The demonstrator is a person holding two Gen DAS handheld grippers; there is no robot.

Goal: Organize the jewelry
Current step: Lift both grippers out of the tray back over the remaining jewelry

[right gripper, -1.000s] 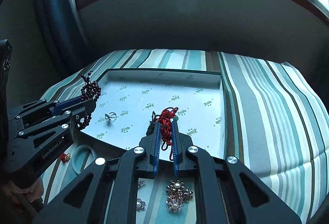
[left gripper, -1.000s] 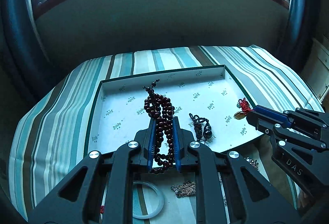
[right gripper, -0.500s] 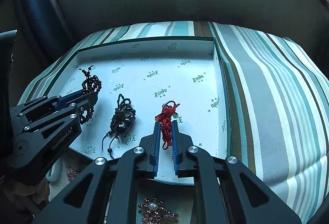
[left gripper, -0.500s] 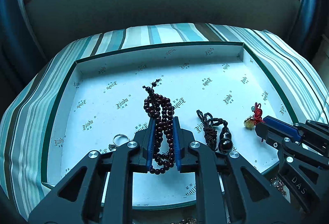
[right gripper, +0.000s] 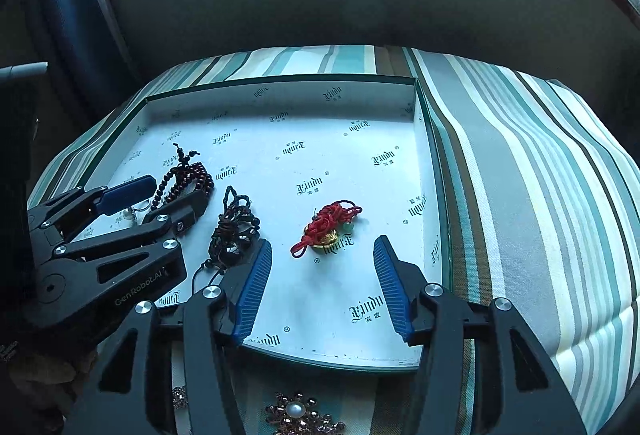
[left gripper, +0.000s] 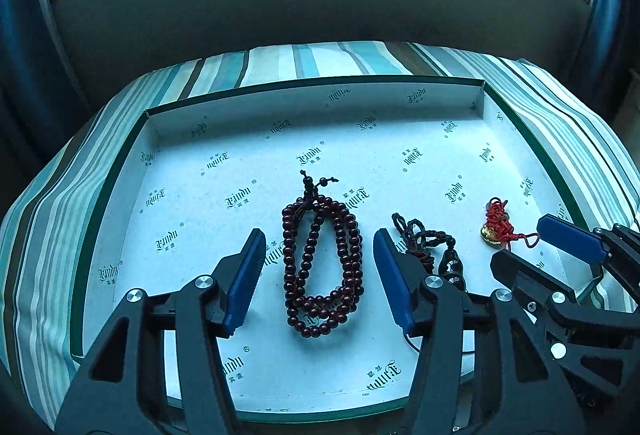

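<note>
Fingers on both grippers are spreading apart, gripping nothing. Going left to right, the left gripper (left gripper: 320, 247) is opening its jaws around a dark red bead string (left gripper: 322, 261), which is lying flat on the tray floor between the blue pads without touching either. Just to its right a black cord pendant (left gripper: 428, 247) is lying coiled, partly behind the right-hand pad. Further right, the right gripper (right gripper: 322, 255) is opening too, with a red knotted cord and gold charm (right gripper: 326, 229) lying loose just ahead of its pads.

Three pieces are sitting in one tray (left gripper: 320, 97); a small ring (right gripper: 138, 207) is also showing behind the left gripper's tip, making four. The tray's back half is lying bare, and its low walls are standing well away from the pieces. It is resting on a striped cloth (right gripper: 520, 195). Outside its near edge, a pearl brooch (right gripper: 296, 413) is lying on the cloth.
</note>
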